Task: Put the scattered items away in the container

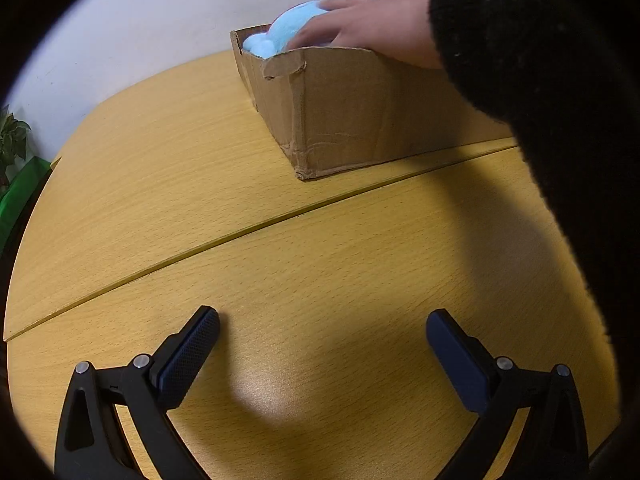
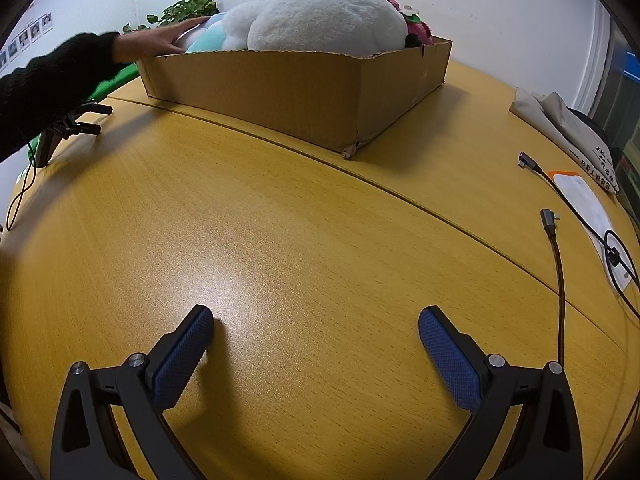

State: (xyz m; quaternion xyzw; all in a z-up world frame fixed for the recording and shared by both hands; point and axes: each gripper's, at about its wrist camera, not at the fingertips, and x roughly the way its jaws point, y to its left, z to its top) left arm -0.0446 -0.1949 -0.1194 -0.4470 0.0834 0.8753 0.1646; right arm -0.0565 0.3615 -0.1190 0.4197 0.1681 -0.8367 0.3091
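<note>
Both claws sit low over the bare wooden bench (image 2: 280,240) with nothing between their fingers: the left claw (image 1: 322,338) is spread wide and empty, and the right claw (image 2: 316,336) is the same. The cardboard box (image 2: 296,88) stands in the upper middle of the right wrist view, already heaped with soft toys — a large white plush (image 2: 320,16) bulging well above the rim, a light-blue plush (image 1: 288,30) at one end, and something pink and flowery (image 2: 414,26) at the other.

A bare hand (image 1: 372,28) in a black sleeve presses on the blue toy at the top of the left wrist view. The risk, as I judge it, is overflow: the pile rides higher than the walls, so a push at one end could roll the white plush over the torn rim onto the bench.

The left wrist view shows only the box's near corner, the blue toy and the hand. The right wrist view alone reveals the full heap, plus the cables (image 2: 556,248), a paper sheet (image 2: 588,204) and a folded cloth bag (image 2: 560,120) at right — loose cables could snag a claw reaching that way. It also catches the other claw at middle left, under the sleeve.
</note>
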